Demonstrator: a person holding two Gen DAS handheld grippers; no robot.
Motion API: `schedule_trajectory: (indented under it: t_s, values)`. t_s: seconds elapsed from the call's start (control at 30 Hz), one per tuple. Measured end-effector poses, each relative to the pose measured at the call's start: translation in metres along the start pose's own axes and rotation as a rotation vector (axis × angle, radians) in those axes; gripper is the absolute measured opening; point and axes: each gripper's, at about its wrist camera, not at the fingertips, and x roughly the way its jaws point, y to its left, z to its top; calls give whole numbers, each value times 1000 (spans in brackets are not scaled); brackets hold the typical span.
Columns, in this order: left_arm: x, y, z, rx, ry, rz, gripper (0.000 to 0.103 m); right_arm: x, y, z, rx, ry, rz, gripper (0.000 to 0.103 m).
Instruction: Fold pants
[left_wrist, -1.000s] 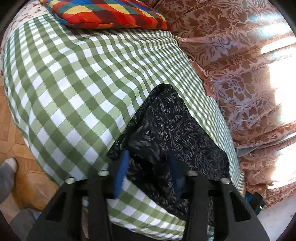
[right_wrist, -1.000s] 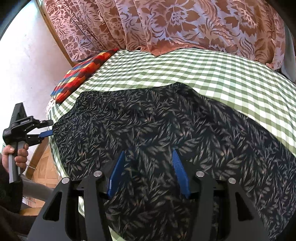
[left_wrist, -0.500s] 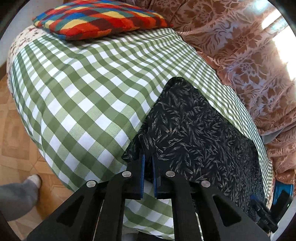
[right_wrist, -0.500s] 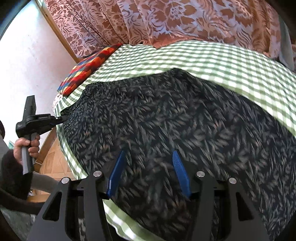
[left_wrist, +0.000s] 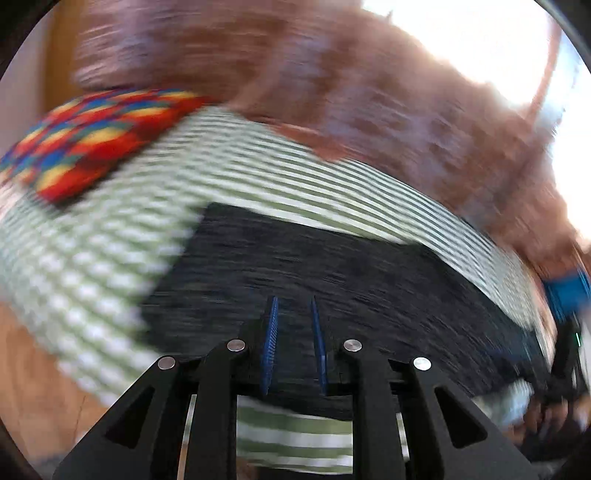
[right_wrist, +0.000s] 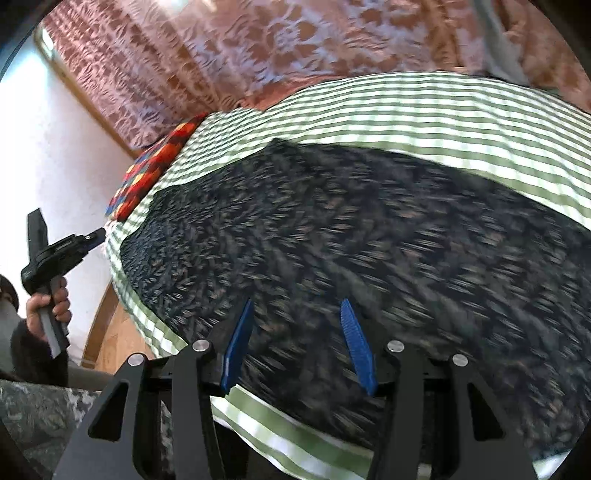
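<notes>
The black leaf-print pants lie spread flat on the green-checked bed cover; they also show, blurred, in the left wrist view. My left gripper hovers over the near edge of the pants with its blue pads a little apart and nothing between them. In the right wrist view the left gripper is held off the bed's left corner, clear of the cloth. My right gripper is open over the near edge of the pants, holding nothing.
A red, blue and yellow plaid pillow lies at the far left of the bed. Patterned brown curtains hang behind. Wooden floor lies below the bed's left edge. The left wrist view is heavily motion-blurred.
My left gripper let go of the pants corner, opened a little and swung away from the bed's left edge. The pants now lie flat. My right gripper stayed open and drew back slightly.
</notes>
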Motion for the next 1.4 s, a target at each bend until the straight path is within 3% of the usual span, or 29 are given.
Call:
schedule_trajectory:
  t_s: [0.1, 0.2, 0.3, 0.37, 0.47, 0.63, 0.7, 0.9, 1.13, 1.27, 1.4]
  values:
    - [25, -49, -8, 131, 80, -129, 16, -17, -11, -11, 20, -7, -34, 49]
    - [46, -81, -22, 231, 156, -186, 16, -26, -23, -24, 38, 11, -73, 46]
    - [73, -92, -44, 302, 283, -113, 16, -32, -31, -40, 49, 27, -109, 36]
    - [72, -89, -47, 307, 282, -121, 16, -32, -36, -50, 49, 35, -125, 30]
    - [66, -88, -42, 291, 281, -143, 16, -37, -36, -55, 26, 26, -127, 30]
    - [60, -110, -31, 289, 220, -267, 16, -45, -42, -55, 68, 12, -88, 30]
    - [65, -133, -29, 316, 206, -297, 30, -59, -52, -56, 116, -14, -70, 33]
    - [91, -171, -32, 366, 248, -340, 34, -137, -133, -85, 468, -205, -115, 34]
    - [108, -165, -37, 329, 299, -309, 34, -220, -243, -151, 929, -465, -220, 36]
    - [109, -167, -39, 338, 303, -295, 34, -237, -278, -165, 1039, -547, -254, 36]
    - [113, -166, -39, 326, 312, -295, 34, -252, -292, -164, 1050, -574, -329, 36]
